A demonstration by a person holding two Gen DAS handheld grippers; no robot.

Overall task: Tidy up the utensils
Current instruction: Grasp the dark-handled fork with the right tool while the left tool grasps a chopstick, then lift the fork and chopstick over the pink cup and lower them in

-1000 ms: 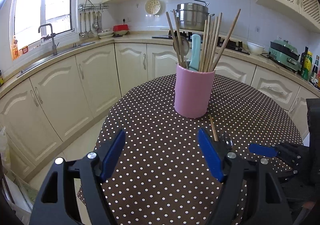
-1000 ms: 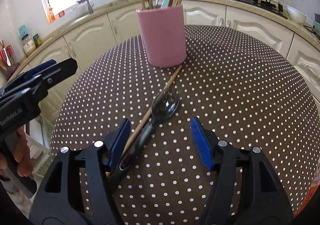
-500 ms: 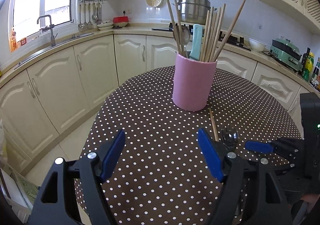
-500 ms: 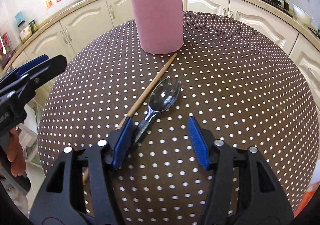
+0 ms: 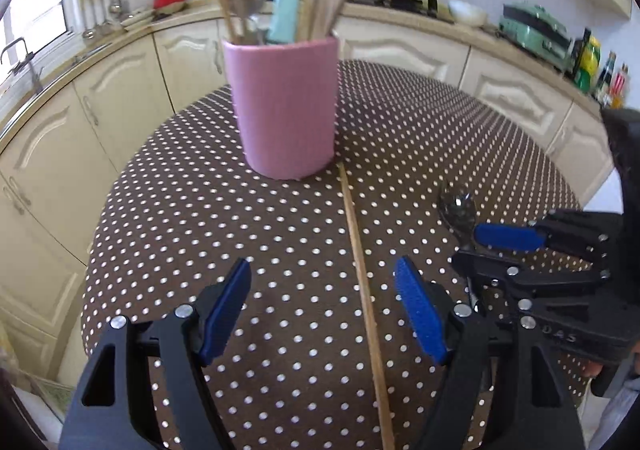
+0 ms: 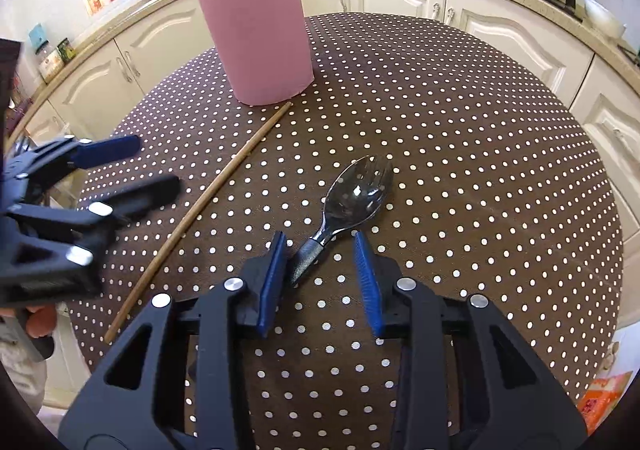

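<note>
A pink holder (image 5: 286,108) (image 6: 258,38) stands on the dotted table, filled with several chopsticks, a spoon and a teal handle. One wooden chopstick (image 5: 362,270) (image 6: 208,196) lies on the cloth, running from the holder's base toward me. A metal spork with a dark handle (image 6: 348,206) (image 5: 456,208) lies to its right. My left gripper (image 5: 324,304) is open, low over the table, with the chopstick between its fingers. My right gripper (image 6: 320,270) is open and straddles the spork's handle.
The round table with the brown polka-dot cloth (image 6: 460,138) sits in a kitchen with cream cabinets (image 5: 120,98). The counter holds a green appliance (image 5: 536,30) and bottles (image 5: 588,62). An orange packet (image 6: 604,398) lies below the table's right edge.
Both grippers have moved forward and down toward the table. The left now straddles the chopstick; the right has shifted from beside the spork to around its handle and narrowed somewhat.
</note>
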